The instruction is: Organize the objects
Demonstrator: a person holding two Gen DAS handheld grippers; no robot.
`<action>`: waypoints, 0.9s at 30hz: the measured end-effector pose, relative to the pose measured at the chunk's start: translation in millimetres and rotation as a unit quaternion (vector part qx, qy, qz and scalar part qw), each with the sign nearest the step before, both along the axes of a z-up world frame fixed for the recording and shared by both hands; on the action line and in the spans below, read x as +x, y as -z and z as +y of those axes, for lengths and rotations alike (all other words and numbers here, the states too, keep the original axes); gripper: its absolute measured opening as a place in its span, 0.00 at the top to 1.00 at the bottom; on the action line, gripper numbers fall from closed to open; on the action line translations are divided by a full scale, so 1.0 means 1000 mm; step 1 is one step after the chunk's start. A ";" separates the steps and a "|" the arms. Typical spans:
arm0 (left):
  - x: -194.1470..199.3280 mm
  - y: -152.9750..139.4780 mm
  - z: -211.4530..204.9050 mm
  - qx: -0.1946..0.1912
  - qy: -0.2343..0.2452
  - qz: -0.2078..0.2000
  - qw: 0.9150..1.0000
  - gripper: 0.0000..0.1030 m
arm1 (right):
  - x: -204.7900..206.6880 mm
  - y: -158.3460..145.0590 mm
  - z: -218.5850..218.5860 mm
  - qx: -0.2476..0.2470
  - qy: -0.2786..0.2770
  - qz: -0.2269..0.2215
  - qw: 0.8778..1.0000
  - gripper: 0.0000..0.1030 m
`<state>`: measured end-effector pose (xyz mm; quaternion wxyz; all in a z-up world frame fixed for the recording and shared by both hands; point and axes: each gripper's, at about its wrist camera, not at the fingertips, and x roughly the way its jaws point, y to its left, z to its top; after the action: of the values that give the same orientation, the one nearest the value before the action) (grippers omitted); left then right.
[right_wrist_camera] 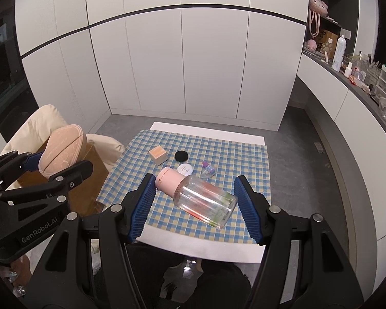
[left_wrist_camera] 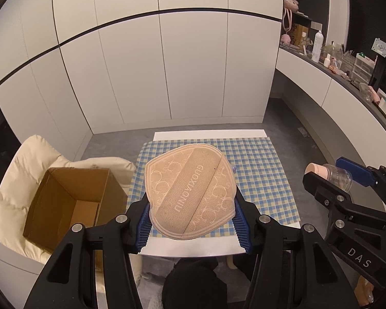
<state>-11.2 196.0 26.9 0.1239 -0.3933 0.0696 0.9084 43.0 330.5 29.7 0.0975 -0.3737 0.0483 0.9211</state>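
Note:
My left gripper [left_wrist_camera: 191, 219] is shut on a tan embossed pouch [left_wrist_camera: 190, 190] and holds it above the checked tablecloth [left_wrist_camera: 260, 180]; the pouch also shows in the right wrist view [right_wrist_camera: 61, 152], above the open cardboard box [left_wrist_camera: 72, 195]. My right gripper [right_wrist_camera: 193, 203] is shut on a clear bottle with a pink cap [right_wrist_camera: 200, 195], held crosswise above the table; the bottle also shows in the left wrist view [left_wrist_camera: 332, 175]. On the cloth lie a small tan cube box [right_wrist_camera: 158, 154], a black round disc [right_wrist_camera: 181, 155], a white round tin [right_wrist_camera: 185, 169] and a small purple-capped bottle [right_wrist_camera: 208, 168].
The box [right_wrist_camera: 90, 177] stands on a cream cushioned chair [left_wrist_camera: 25, 159] left of the table. A long counter [left_wrist_camera: 347, 77] with several bottles and organizers runs along the right wall. White cabinets stand behind the table. Grey floor surrounds it.

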 end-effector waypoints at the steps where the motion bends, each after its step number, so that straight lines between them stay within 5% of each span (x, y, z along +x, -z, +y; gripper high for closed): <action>1: 0.003 0.001 -0.001 0.002 0.000 -0.001 1.000 0.47 | 0.003 0.001 -0.002 -0.001 0.000 0.000 1.000 0.36; 27: 0.074 0.011 -0.045 0.013 -0.007 0.008 1.000 0.47 | 0.069 0.043 -0.031 -0.015 -0.015 -0.033 0.999 0.36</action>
<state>63.3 151.1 16.4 0.1224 -0.3852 0.0558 0.9130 112.0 299.9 -13.7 0.0795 -0.4063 0.0534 0.9087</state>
